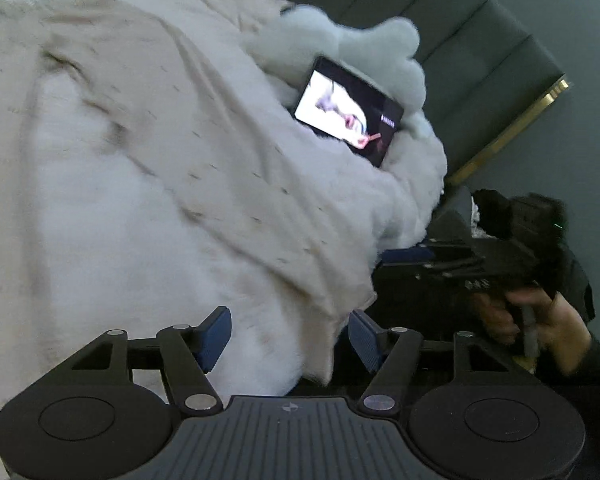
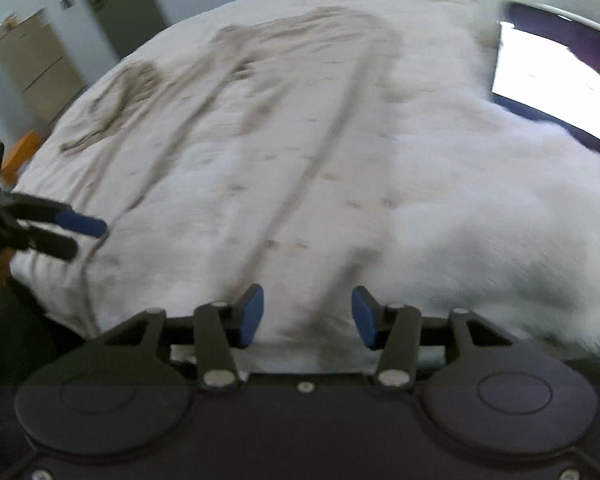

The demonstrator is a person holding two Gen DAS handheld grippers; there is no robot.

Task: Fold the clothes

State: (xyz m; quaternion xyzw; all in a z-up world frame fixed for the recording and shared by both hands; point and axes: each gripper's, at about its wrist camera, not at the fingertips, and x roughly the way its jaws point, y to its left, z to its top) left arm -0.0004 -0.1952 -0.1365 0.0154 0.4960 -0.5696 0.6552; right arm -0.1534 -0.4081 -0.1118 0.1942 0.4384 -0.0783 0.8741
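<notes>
Left gripper (image 1: 290, 338) parted and empty, right gripper (image 2: 307, 316) likewise, cream garment (image 2: 260, 140) motion-blurred, tablet (image 2: 556, 76) cropped.

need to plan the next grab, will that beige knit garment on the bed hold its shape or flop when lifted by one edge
The beige knit garment probably flops: it lies flat with soft creases. It looks thin, so likely light. On the fluffy white blanket it may cling or drag rather than slide.
</notes>
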